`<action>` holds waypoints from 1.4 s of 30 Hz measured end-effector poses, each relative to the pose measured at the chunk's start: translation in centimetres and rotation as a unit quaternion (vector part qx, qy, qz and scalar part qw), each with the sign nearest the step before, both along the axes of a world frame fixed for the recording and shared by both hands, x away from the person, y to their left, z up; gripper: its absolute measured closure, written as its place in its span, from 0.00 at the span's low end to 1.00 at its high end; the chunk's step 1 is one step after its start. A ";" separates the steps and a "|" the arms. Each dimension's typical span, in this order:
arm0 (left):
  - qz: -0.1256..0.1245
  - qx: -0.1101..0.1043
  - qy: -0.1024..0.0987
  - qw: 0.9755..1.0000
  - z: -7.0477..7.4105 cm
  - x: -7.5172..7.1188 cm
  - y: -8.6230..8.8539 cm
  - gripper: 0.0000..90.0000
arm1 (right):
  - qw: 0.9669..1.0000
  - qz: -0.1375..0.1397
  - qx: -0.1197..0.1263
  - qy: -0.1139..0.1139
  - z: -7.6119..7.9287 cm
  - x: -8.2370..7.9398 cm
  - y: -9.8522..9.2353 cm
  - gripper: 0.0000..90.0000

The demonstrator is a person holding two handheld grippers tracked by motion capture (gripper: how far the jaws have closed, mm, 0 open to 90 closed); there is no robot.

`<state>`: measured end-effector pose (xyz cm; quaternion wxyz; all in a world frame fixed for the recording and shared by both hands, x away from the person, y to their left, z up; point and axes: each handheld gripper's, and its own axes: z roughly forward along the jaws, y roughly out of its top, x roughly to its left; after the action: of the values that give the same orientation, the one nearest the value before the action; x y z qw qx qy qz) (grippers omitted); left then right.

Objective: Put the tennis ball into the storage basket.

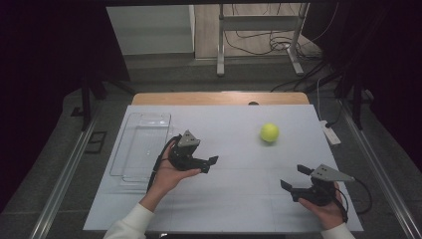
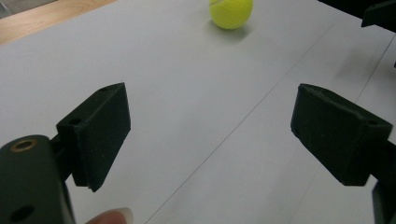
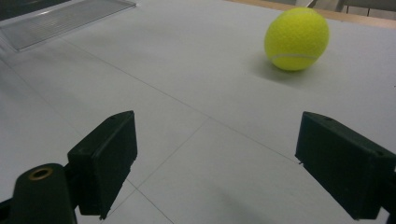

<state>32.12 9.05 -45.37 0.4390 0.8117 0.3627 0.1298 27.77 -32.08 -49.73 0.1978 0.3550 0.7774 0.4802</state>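
A yellow ball [image 1: 269,132] sits by itself on the white table [image 1: 234,199], toward the far right. Nothing touches it. It has room all around, so a gripper can come at it from any side. A clear tray [image 1: 142,144] lies flat at the left edge of the table, well apart from the ball. It looks empty, so it may be the place where the ball should go. That is only a guess.

The left gripper [image 1: 208,165] is near the middle of the table, just beside the tray. The left hand [image 1: 169,174] holds it from below, and its jaws point to the right, toward the ball. The jaws are spread wide with nothing between them. In the left gripper view the ball [image 2: 231,12] is far ahead, near the top.

The right gripper [image 1: 294,178] is near the front right of the table, closer to the person. The right hand [image 1: 326,206] holds it low, and its jaws point left and a bit forward. They are spread wide too and hold nothing. In the right gripper view the ball [image 3: 296,38] is ahead and off to the right, and the tray [image 3: 65,16] is far off at the top left.

Both grippers look ready, and the right one is nearer the ball. I think it needs to turn a little toward the ball before it can close on it.
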 end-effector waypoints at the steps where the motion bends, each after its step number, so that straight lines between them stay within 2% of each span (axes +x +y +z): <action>1: -0.001 -0.001 -0.001 1.000 0.0 0.1 -0.1 0.15 | 1.000 0.000 0.000 0.000 0.0 0.0 0.0 0.15; 16: -0.011 0.003 0.002 1.000 -0.2 0.8 -1.4 0.15 | 1.000 0.000 0.002 -0.001 0.0 0.0 0.0 0.15; 35: -0.021 -0.001 0.003 1.000 -0.2 1.6 -2.5 0.15 | 1.000 -0.001 0.002 -0.001 0.0 0.0 -0.1 0.15; 42: -0.028 -0.003 0.004 1.000 -0.2 2.0 -3.4 0.15 | 1.000 0.001 0.006 -0.001 0.1 0.0 -0.1 0.15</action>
<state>34.14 5.60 -45.60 0.4433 0.8208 0.3418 0.1135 27.73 -32.15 -49.66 0.1961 0.3544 0.7749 0.4852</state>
